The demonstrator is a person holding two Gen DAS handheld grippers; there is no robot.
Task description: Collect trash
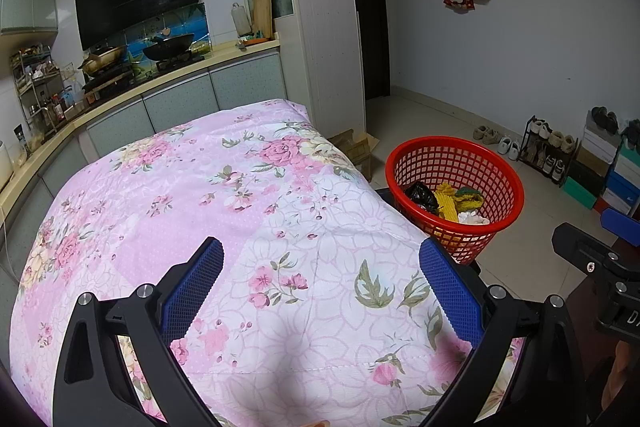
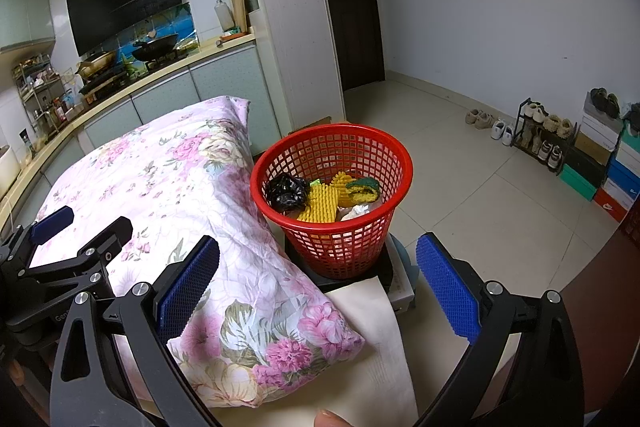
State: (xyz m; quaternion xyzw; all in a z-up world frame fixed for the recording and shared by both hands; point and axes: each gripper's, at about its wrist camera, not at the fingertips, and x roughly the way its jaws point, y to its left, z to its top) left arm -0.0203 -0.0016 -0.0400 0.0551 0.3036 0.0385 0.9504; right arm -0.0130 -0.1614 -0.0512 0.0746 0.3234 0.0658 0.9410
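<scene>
A red mesh basket (image 2: 332,163) stands right of a pink floral quilt (image 2: 168,179). It holds a crumpled black bag (image 2: 285,191), yellow foam netting (image 2: 320,205), a green-yellow sponge (image 2: 362,189) and white paper (image 2: 354,213). The basket also shows in the left wrist view (image 1: 456,167). My left gripper (image 1: 322,279) is open and empty above the quilt (image 1: 224,207). My right gripper (image 2: 318,277) is open and empty, just in front of the basket. The left gripper also shows in the right wrist view (image 2: 76,231).
The basket sits on a dark block (image 2: 380,267). A beige cloth (image 2: 376,339) lies below the quilt's edge. A kitchen counter (image 1: 132,91) with a wok runs behind. A shoe rack (image 2: 544,135) and stacked shoe boxes (image 2: 608,163) stand by the right wall on a tiled floor.
</scene>
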